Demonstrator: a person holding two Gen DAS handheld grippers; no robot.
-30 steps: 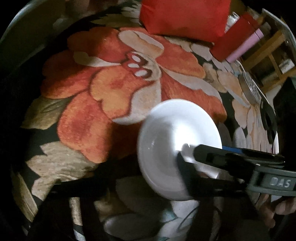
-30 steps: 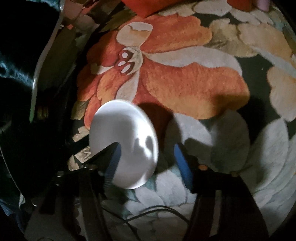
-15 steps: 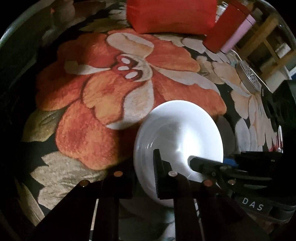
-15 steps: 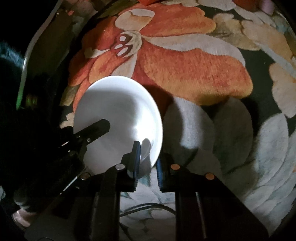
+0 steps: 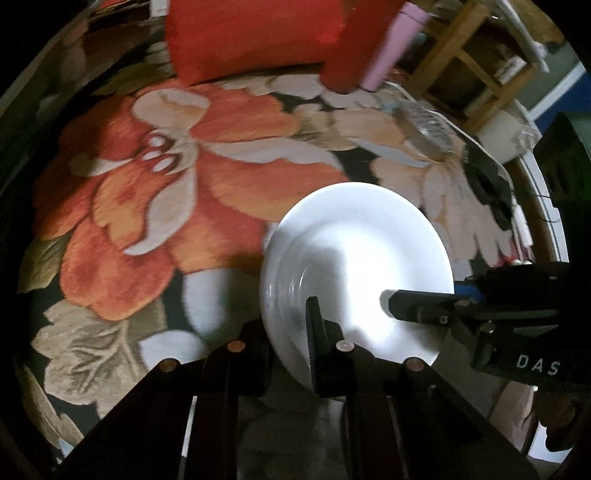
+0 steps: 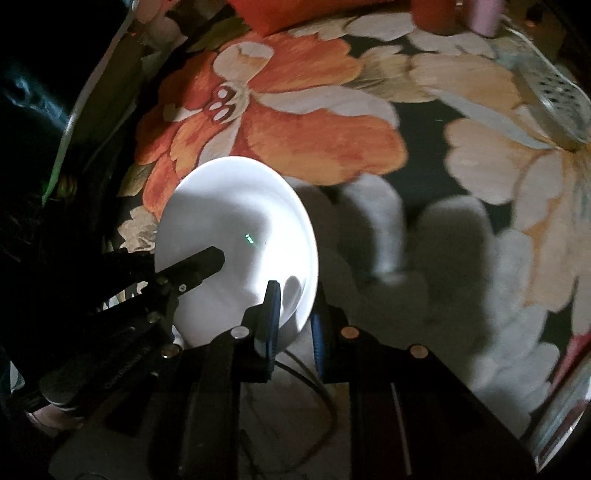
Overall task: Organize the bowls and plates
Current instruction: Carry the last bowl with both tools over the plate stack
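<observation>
Two grippers, left (image 5: 291, 332) and right (image 6: 293, 317), fingers pinching opposite rims of one plate (image 5: 354, 273), sharing its weight above the rug (image 5: 147, 206).

- A dark floral rug (image 5: 192, 206) with orange blooms covers the floor.
- A red cushion (image 5: 255, 33) lies at its far edge.
- Beyond, possibly a wooden stool (image 5: 469, 62), blurred.

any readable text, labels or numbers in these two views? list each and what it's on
"DAS": white letters on the black body of the right gripper, low at the right edge of the left wrist view; it may run on out of sight.
Nothing else is readable: the white plate, red cushion, red and pink containers and floral rug show no lettering.
</observation>
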